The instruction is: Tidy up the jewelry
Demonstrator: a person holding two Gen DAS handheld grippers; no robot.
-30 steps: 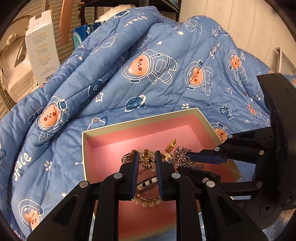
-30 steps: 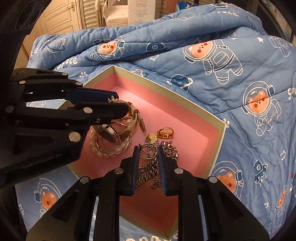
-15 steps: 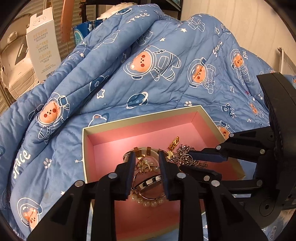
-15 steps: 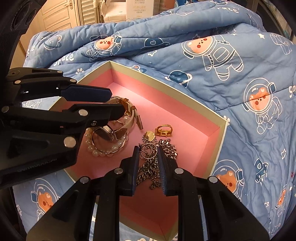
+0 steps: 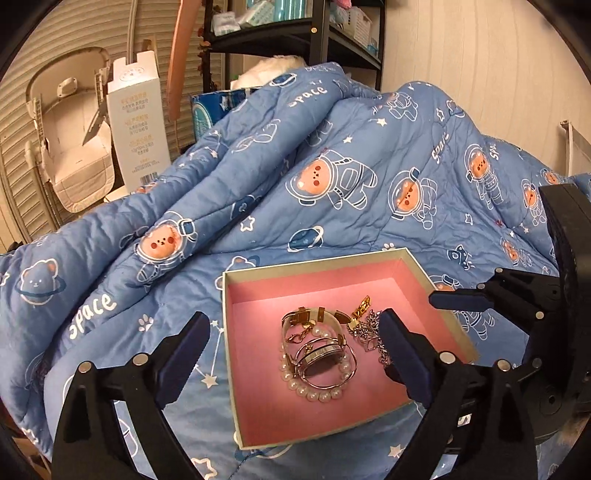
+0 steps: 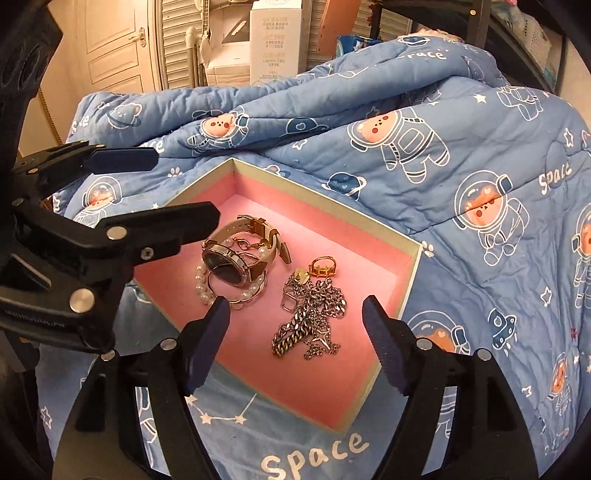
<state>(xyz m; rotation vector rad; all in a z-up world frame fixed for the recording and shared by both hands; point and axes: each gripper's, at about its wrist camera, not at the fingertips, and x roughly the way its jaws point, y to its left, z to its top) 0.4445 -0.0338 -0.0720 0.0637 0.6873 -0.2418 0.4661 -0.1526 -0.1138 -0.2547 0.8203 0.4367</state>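
A shallow pink-lined box [image 5: 255,295] [image 6: 373,229] lies on a blue quilt. Inside it a gold watch [image 5: 317,356] [image 6: 229,264] rests on a pearl bracelet [image 5: 314,393] [image 6: 201,284]. Beside them lies a tangle of silver chains [image 6: 310,317] [image 5: 369,332] with a gold ring [image 6: 323,267]. My left gripper [image 5: 291,358] is open and empty, held above the box's near left part. My right gripper [image 6: 295,339] is open and empty, above the chains. Each gripper shows in the other's view.
The blue bear-print quilt [image 5: 332,166] [image 6: 480,166] is bunched up high behind the box. A white carton [image 5: 138,122] [image 6: 273,40], a beige folded seat [image 5: 70,147] and a black shelf [image 5: 295,33] stand behind the bed.
Both grippers have opened wide, let go of the jewelry into the box, and pulled back and up. The watch and chains now lie loose on the pink lining.
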